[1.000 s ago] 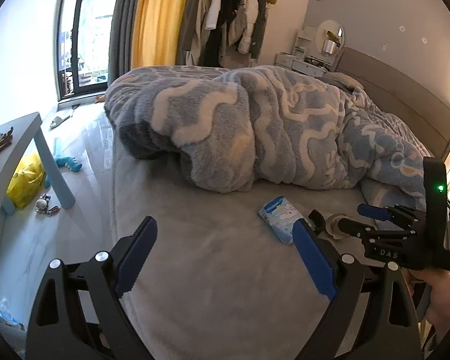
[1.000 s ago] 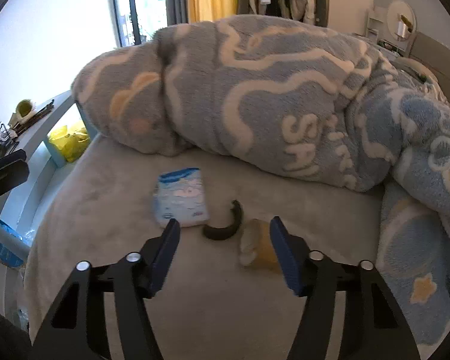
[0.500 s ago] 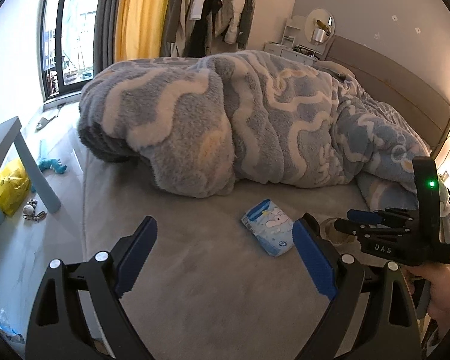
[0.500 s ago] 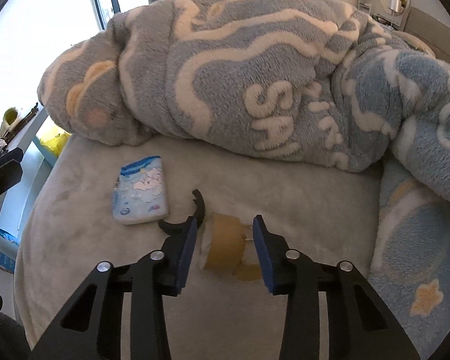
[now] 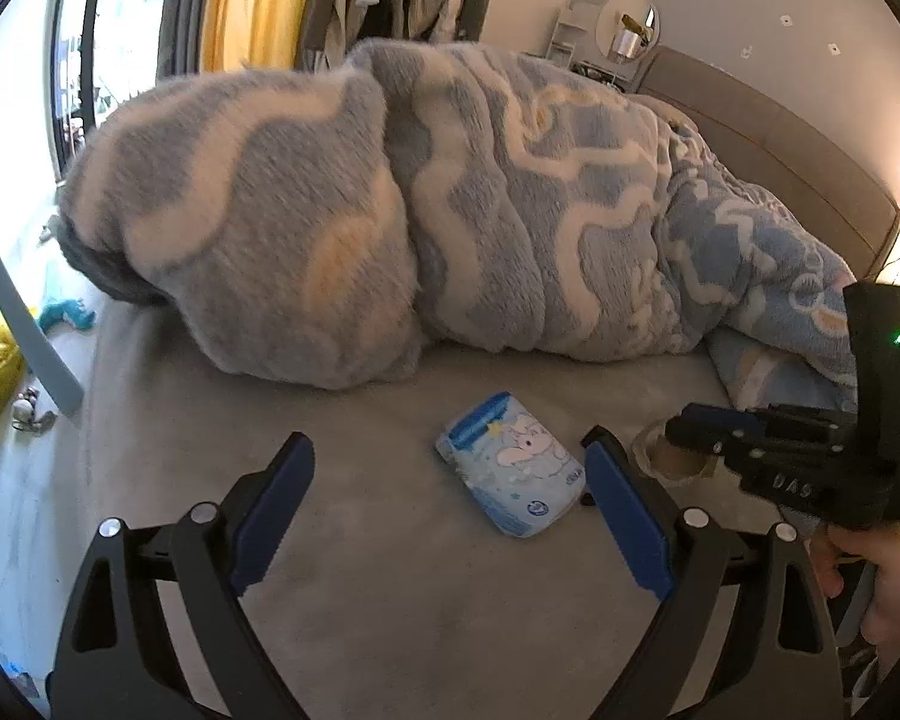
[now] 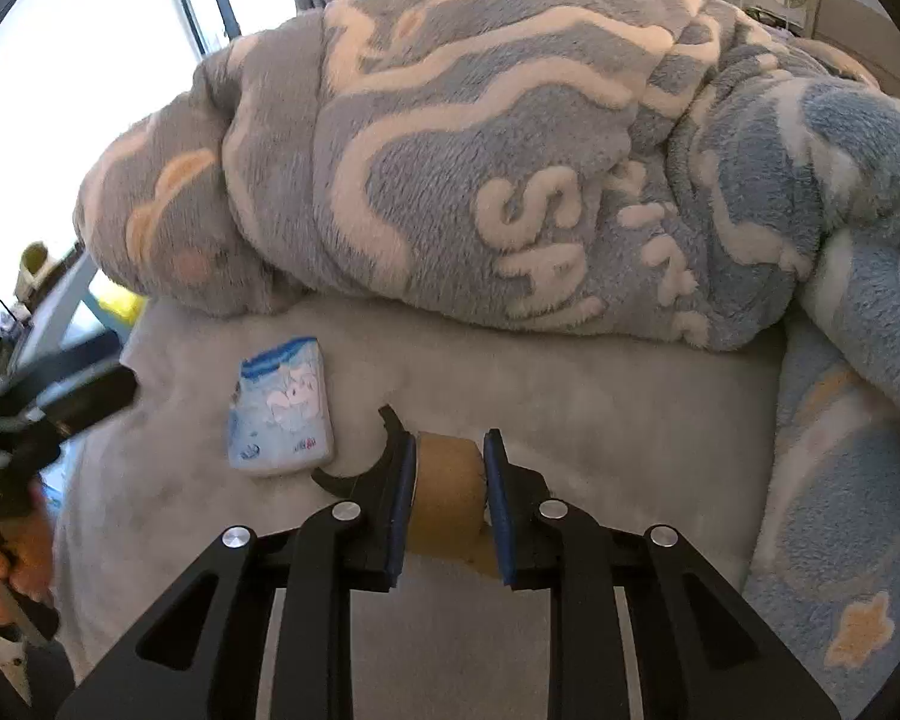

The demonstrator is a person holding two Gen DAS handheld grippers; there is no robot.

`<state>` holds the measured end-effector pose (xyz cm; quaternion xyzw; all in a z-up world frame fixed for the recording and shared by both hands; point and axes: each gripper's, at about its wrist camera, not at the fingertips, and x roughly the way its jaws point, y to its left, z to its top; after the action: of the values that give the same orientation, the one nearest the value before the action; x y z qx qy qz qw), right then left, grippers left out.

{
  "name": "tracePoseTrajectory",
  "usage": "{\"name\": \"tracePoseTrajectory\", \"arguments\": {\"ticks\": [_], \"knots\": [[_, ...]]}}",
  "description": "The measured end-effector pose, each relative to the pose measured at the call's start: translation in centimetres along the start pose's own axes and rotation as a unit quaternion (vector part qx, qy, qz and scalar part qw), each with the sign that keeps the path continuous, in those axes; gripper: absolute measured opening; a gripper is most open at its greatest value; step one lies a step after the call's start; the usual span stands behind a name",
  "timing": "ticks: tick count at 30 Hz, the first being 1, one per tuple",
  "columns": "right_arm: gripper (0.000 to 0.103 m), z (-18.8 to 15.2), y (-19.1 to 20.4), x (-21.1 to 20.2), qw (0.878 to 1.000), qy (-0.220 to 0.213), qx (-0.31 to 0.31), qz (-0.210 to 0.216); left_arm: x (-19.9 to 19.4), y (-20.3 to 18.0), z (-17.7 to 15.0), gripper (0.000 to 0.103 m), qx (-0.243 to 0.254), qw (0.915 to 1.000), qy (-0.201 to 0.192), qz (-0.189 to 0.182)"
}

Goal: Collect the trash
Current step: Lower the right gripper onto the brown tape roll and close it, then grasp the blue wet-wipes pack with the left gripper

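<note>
Right claw (image 6: 450, 480) had just been closing, now clamped cardboard tube (image 6: 447, 483) on bed (image 6: 600, 396); one trash item secured. Left claw (image 5: 450, 516) stood wide, empty, tissue pack (image 5: 513, 471) between its fingers, not pressed.

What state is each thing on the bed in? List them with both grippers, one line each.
Right gripper: shut on the cardboard tube, jaws just closed.
Cardboard tube: lying on the bed, clamped between the pads.
Left gripper: open, holding nothing.
Tissue pack: flat on the bed, untouched.
Black curved piece: lying loose beside the tube.
Blanket: bunched in a heap.
</note>
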<state>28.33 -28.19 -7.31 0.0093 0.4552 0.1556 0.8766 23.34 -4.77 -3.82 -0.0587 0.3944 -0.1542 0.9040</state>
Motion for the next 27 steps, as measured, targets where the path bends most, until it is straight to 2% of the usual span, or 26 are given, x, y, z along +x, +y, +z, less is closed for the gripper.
{"name": "tracePoseTrajectory", "arguments": {"ticks": [5, 9, 18, 27], "knots": [[0.023, 0.2, -1.3, -0.9, 0.999, -0.016, 0.031, 0.035, 1.7, -0.6, -0.7, 0.096, 0.027, 0.9994, 0.024, 0.003], [0.023, 0.3, -2.4, -1.7, 0.997, -0.025, 0.047, 0.054, 2.7, -0.7, -1.1, 0.096, 0.029, 0.9988, 0.038, -0.005], [0.023, 0.9, -2.9, -3.7, 0.994, -0.060, 0.053, 0.069, 4.9, -2.4, -1.9, 0.096, 0.046, 0.9969, 0.063, -0.012], [0.023, 0.9, -4.1, -4.6, 0.994, -0.065, 0.056, 0.066, 7.6, -3.8, -2.2, 0.097, 0.045, 0.9953, 0.083, 0.022]]}}
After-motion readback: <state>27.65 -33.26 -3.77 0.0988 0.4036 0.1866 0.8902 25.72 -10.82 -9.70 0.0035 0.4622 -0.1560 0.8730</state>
